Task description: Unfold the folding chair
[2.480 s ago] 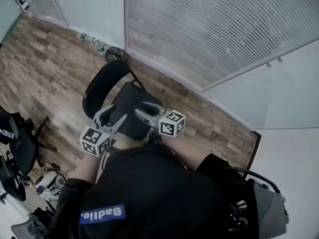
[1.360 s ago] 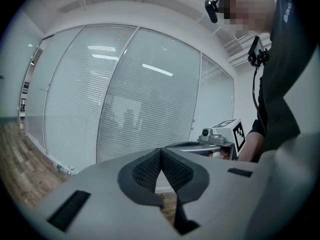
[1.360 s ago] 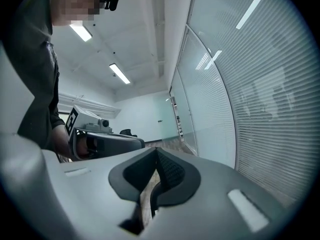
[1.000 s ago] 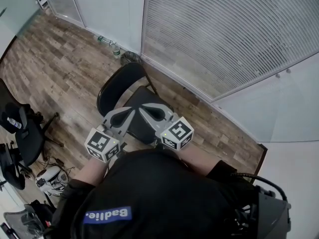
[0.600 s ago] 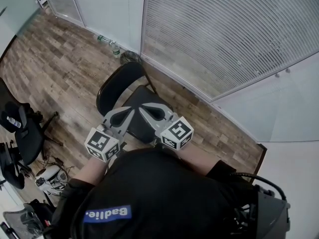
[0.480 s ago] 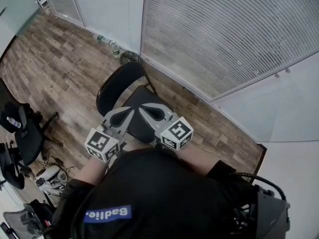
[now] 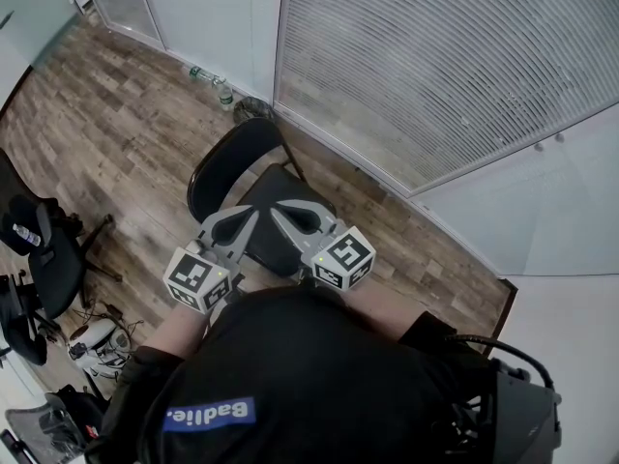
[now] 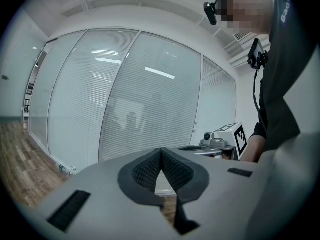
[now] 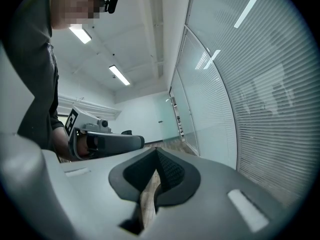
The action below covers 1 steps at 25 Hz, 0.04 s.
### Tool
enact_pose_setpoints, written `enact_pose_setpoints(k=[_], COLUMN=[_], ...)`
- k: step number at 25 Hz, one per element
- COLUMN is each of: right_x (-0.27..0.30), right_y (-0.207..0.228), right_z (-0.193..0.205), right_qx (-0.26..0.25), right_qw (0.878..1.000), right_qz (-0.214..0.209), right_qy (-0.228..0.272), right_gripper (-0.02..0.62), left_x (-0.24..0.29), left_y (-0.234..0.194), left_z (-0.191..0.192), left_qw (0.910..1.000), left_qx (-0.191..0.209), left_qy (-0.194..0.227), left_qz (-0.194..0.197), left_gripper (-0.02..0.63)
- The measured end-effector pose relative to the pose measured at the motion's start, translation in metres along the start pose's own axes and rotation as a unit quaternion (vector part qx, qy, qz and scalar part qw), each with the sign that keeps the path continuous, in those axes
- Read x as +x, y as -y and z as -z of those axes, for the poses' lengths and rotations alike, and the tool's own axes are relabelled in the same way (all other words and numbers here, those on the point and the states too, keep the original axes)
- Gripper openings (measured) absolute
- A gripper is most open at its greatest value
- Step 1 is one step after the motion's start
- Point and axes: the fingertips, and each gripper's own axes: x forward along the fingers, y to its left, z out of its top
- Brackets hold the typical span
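Wood-plank floor (image 7: pixel 116 114) beside a blind-covered glass wall (image 7: pixel 435 66): we hold the left gripper (image 7: pixel 251 215) and right gripper (image 7: pixel 278 213) clenched on nothing, seemingly because the folding chair (image 7: pixel 224 165) looks already opened. It stands just below and beyond their tips.

Bright, even light from ceiling strip lamps (image 9: pixel 119 75); fisheye bending and dark vignette in gripper views.

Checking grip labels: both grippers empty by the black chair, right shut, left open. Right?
No: the left gripper is shut too, its pads meeting with nothing between them, as the left gripper view shows. The right gripper is shut, and both are empty by the black chair.
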Motion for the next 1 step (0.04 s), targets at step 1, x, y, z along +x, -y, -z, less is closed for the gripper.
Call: enact_pose_setpoints(k=[1], right_x=[0.0007], right_y=[-0.0001], right_z=[-0.0001], right_qx=[0.0], right_qw=[1.0], right_qz=[0.001], right_qy=[0.0], right_gripper=[0.002], left_x=[-0.0008], left_y=[-0.0009], left_z=[-0.0005], left_qw=[1.0], left_qx=[0.0], left_qy=[0.0], left_qz=[0.0], left_gripper=[0.006])
